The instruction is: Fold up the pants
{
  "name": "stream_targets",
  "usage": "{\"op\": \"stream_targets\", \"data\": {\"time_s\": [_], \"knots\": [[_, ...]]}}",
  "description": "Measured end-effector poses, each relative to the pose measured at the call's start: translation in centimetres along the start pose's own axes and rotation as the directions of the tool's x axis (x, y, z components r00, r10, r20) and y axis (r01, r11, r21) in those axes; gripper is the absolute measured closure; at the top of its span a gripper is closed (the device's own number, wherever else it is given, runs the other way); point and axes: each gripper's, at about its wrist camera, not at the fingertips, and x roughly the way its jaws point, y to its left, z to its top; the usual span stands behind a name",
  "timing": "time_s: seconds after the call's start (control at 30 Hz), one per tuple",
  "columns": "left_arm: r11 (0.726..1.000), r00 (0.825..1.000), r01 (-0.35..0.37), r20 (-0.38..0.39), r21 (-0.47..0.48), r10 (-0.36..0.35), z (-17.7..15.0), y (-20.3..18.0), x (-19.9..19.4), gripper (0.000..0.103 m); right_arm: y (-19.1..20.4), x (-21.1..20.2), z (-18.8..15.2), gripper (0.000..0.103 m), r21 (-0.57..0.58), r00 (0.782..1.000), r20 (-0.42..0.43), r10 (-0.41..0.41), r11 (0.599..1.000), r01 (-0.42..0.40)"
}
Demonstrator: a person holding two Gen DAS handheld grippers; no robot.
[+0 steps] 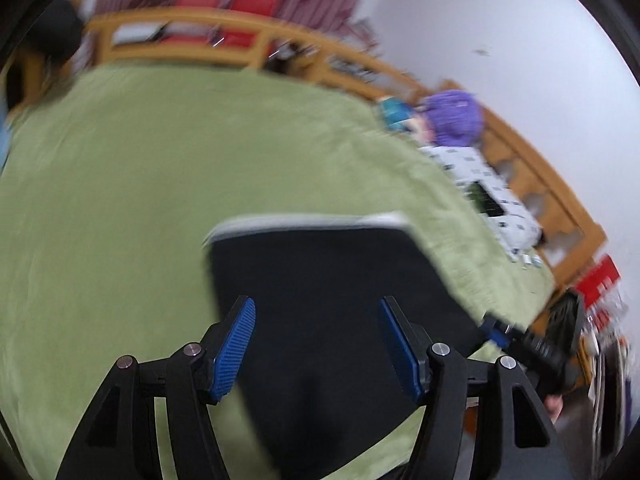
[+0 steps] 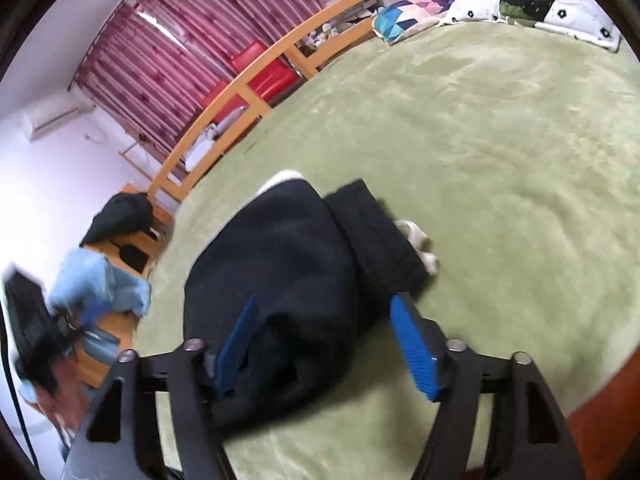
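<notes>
Dark folded pants (image 1: 320, 264) with a white edge along the far side lie on the green blanket (image 1: 120, 180). My left gripper (image 1: 316, 308) hovers over their near part, open, with its blue pads apart and nothing pinched. In the right wrist view the pants (image 2: 280, 264) form a thick bundle with a folded band on the right and a white bit poking out beside it. My right gripper (image 2: 326, 304) is open and straddles the bundle's near end; its left pad sits close to the cloth. The right gripper (image 1: 532, 340) also shows at the bed's right edge.
A wooden bed rail (image 2: 248, 80) runs along the far side. A purple plush (image 1: 456, 116), a patterned pillow (image 2: 396, 20) and a white flowered quilt (image 2: 532, 4) lie at the head end. A blue sleeve (image 2: 96, 284) and a dark garment (image 2: 120, 216) show beyond the bed's left edge.
</notes>
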Motion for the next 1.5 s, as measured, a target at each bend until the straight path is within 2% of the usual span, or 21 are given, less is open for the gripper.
{"op": "stream_targets", "data": {"time_s": [0.07, 0.1, 0.13, 0.17, 0.2, 0.23, 0.3, 0.37, 0.47, 0.53, 0.67, 0.73, 0.8, 0.9, 1.07, 1.2, 1.33, 1.4, 1.43, 1.47, 1.5], "knots": [[0.998, 0.999, -0.015, -0.031, -0.053, 0.013, -1.9, 2.2, 0.5, 0.042, 0.5, 2.6, 0.8, 0.032, -0.016, 0.996, -0.082, -0.041, 0.999, 0.040], [0.997, 0.999, -0.022, -0.046, -0.073, 0.019, -2.7, 3.1, 0.8, 0.042, 0.9, 4.0, 0.9, 0.046, -0.020, 0.991, -0.124, -0.041, 0.999, 0.039], [0.996, 0.998, -0.027, -0.056, -0.086, 0.022, -3.3, 3.6, 1.1, 0.042, 1.3, 4.7, 1.0, 0.075, -0.040, 0.987, -0.151, -0.048, 0.998, 0.043], [0.995, 0.998, -0.028, -0.067, -0.099, 0.021, -3.9, 4.0, 1.4, 0.042, 2.2, 4.5, 1.2, 0.080, -0.090, 0.990, -0.134, -0.054, 0.995, 0.042], [0.993, 0.997, -0.024, -0.076, -0.112, 0.015, -4.4, 4.4, 1.5, 0.042, 2.8, 3.7, 1.5, 0.088, -0.135, 0.995, -0.097, -0.026, 0.991, 0.013], [0.992, 0.997, -0.018, -0.083, -0.121, 0.008, -4.8, 4.7, 1.6, 0.042, 3.3, 1.7, 1.8, 0.089, -0.160, 0.999, -0.020, 0.031, 0.987, -0.034], [0.992, 0.996, -0.001, -0.085, -0.125, -0.009, -5.3, 4.7, 1.7, 0.042, 3.1, -1.3, 2.4, 0.089, -0.148, 0.995, 0.083, 0.063, 0.988, -0.050], [0.991, 0.995, 0.036, -0.083, -0.127, -0.047, -5.6, 4.4, 2.0, 0.042, 1.4, -1.9, 2.8, 0.089, -0.134, 0.995, 0.092, -0.031, 0.990, 0.043], [0.985, 0.988, 0.091, -0.113, -0.145, -0.108, -5.9, 3.7, 3.9, 0.041, -2.7, 2.1, 2.0, 0.082, -0.065, 0.989, -0.086, -0.123, 0.991, 0.117], [0.985, 0.984, 0.089, -0.143, -0.145, -0.110, -5.9, 3.2, 5.3, 0.041, -3.9, 3.5, 1.1, 0.071, -0.059, 0.982, -0.151, -0.117, 0.992, 0.109], [0.987, 0.979, 0.033, -0.193, -0.159, -0.064, -5.4, 3.2, 8.5, 0.036, -3.1, 1.0, 2.8, 0.053, -0.143, 0.987, -0.046, -0.156, 0.979, 0.148], [0.984, 0.972, 0.014, -0.227, -0.175, -0.054, -5.2, 3.5, 10.4, 0.035, -2.6, 1.5, 4.4, 0.030, -0.149, 0.990, -0.051, -0.135, 0.981, 0.126], [0.984, 0.967, 0.021, -0.248, -0.178, -0.066, -5.2, 3.5, 12.0, 0.033, -2.1, 3.5, 5.4, 0.030, -0.181, 0.984, -0.134, -0.114, 0.980, 0.089], [0.987, 0.965, 0.004, -0.259, -0.161, -0.046, -5.1, 3.3, 13.2, 0.027, -1.6, 8.2, 5.4, 0.030, -0.273, 0.947, -0.264, -0.184, 0.956, 0.110], [0.989, 0.968, 0.012, -0.246, -0.150, -0.049, -4.7, 3.4, 14.3, 0.021, -3.0, 9.5, 5.7, 0.025, -0.218, 0.955, -0.274, -0.113, 0.975, 0.053], [0.993, 0.970, 0.004, -0.240, -0.118, -0.033, -4.1, 2.8, 15.0, 0.021, -3.0, 10.9, 5.9, 0.022, -0.219, 0.949, -0.297, -0.107, 0.975, 0.041], [0.995, 0.970, 0.009, -0.240, -0.099, -0.032, -3.6, 2.0, 15.4, 0.031, -2.6, 12.0, 5.9, 0.019, -0.211, 0.937, -0.337, -0.091, 0.977, 0.019], [0.993, 0.972, 0.021, -0.229, -0.114, -0.046, -3.4, 2.1, 15.1, 0.048, -2.7, 12.1, 5.9, 0.021, -0.196, 0.938, -0.340, -0.072, 0.981, 0.004], [0.993, 0.976, 0.041, -0.210, -0.111, -0.063, -3.3, 2.1, 14.5, 0.066, -2.7, 12.1, 5.9, 0.030, -0.190, 0.939, -0.340, -0.052, 0.982, -0.014], [0.994, 0.978, 0.043, -0.199, -0.103, -0.063, -3.1, 2.0, 14.1, 0.076, -2.5, 11.7, 5.8, 0.035, -0.183, 0.942, -0.334, -0.038, 0.983, -0.026], [0.994, 0.979, 0.055, -0.189, -0.095, -0.073, -2.9, 1.9, 13.6, 0.078, -2.1, 11.4, 5.6, 0.037, -0.202, 0.946, -0.321, -0.056, 0.979, -0.011]]}}
